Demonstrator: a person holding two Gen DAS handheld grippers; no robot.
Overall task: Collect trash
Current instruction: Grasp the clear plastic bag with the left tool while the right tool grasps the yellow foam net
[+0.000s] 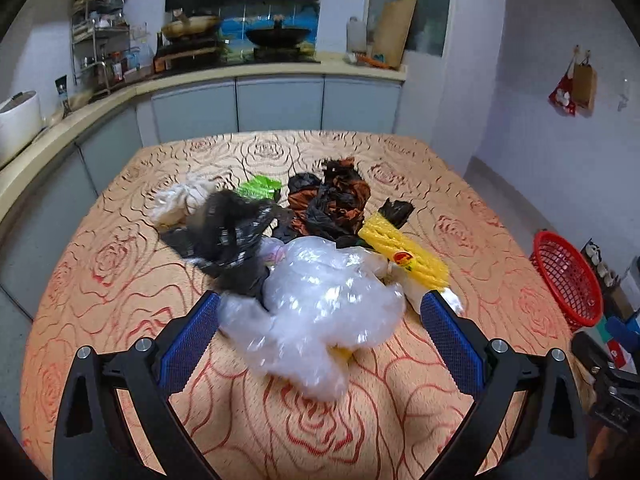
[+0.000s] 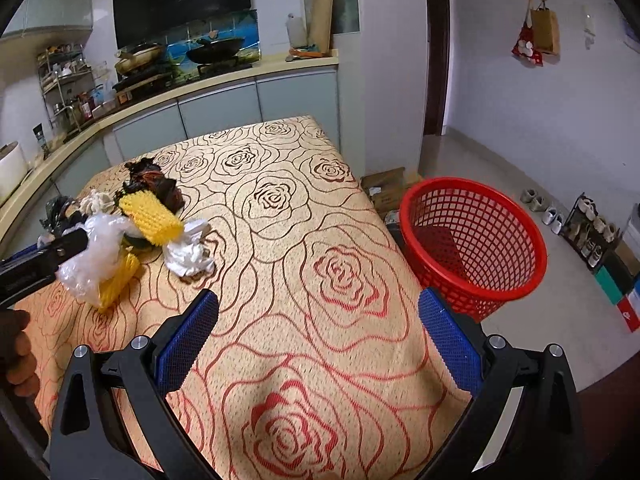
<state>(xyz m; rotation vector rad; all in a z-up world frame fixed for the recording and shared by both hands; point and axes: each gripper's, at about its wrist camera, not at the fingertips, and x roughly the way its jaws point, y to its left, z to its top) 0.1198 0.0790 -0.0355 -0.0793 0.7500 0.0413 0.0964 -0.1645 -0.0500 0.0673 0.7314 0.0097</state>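
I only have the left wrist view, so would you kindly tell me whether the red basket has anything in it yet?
Observer: The red basket looks empty; it stands on the floor beside the table.
Operator: Where is the right gripper?
Observer: The right gripper is open over bare table, holding nothing.
Operator: What lies by the yellow foam net?
Observer: Crumpled white paper, right beside it on the basket's side.

The heap of crumpled plastic bags (image 1: 320, 248) is viewed closely from the left wrist; the rose-patterned tablecloth (image 2: 320, 248) is shared with the right-wrist view.
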